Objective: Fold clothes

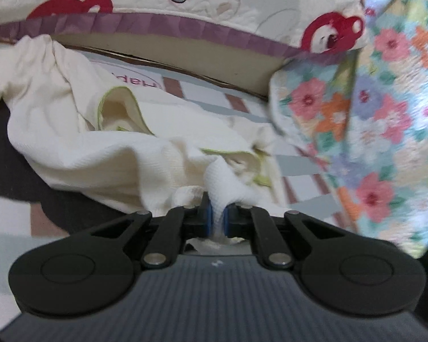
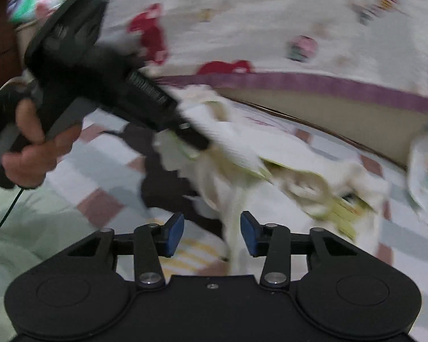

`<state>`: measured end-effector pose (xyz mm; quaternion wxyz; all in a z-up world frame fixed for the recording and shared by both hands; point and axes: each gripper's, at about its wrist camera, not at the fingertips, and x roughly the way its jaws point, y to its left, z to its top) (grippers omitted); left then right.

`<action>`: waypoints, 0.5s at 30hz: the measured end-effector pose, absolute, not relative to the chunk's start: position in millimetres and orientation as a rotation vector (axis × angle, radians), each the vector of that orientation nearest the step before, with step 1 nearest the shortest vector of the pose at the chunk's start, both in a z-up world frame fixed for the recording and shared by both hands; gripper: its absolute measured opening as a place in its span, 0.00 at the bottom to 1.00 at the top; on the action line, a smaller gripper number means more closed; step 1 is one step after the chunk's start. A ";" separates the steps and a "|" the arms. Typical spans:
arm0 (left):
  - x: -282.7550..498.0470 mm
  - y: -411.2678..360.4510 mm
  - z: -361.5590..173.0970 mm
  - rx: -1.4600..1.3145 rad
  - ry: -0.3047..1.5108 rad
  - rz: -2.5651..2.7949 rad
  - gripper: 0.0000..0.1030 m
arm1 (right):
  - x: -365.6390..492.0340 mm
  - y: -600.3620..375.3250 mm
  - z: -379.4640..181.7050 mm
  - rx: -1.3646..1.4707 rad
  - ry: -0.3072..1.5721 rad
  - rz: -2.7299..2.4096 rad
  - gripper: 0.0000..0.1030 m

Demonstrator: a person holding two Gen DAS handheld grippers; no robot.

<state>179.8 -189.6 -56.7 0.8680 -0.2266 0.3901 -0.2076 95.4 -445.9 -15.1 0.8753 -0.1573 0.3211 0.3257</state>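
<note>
A cream ribbed garment (image 1: 105, 148) with pale green trim lies crumpled over a checked mat. My left gripper (image 1: 218, 216) is shut on a pinched fold of this cloth, which bunches up between the blue pads. In the right wrist view the same garment (image 2: 236, 148) hangs stretched from the left gripper (image 2: 197, 142), held by a hand (image 2: 34, 148) at the upper left. My right gripper (image 2: 212, 233) stands open, and a hanging strip of the cloth passes through the gap close to the right pad (image 2: 249, 236) without being clamped.
A mattress edge with purple trim (image 1: 185, 25) and a strawberry-print cover runs across the back. A floral quilt (image 1: 371, 131) hangs at the right. A dark patch (image 2: 162, 176) lies on the checked mat (image 2: 100, 176) beneath the garment. A thin cable (image 2: 2, 216) trails at the left.
</note>
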 end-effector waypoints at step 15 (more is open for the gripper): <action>91.4 -143.2 -27.4 -0.508 0.703 -0.376 0.53 | 132.6 -445.4 -12.4 0.152 0.762 0.708 0.08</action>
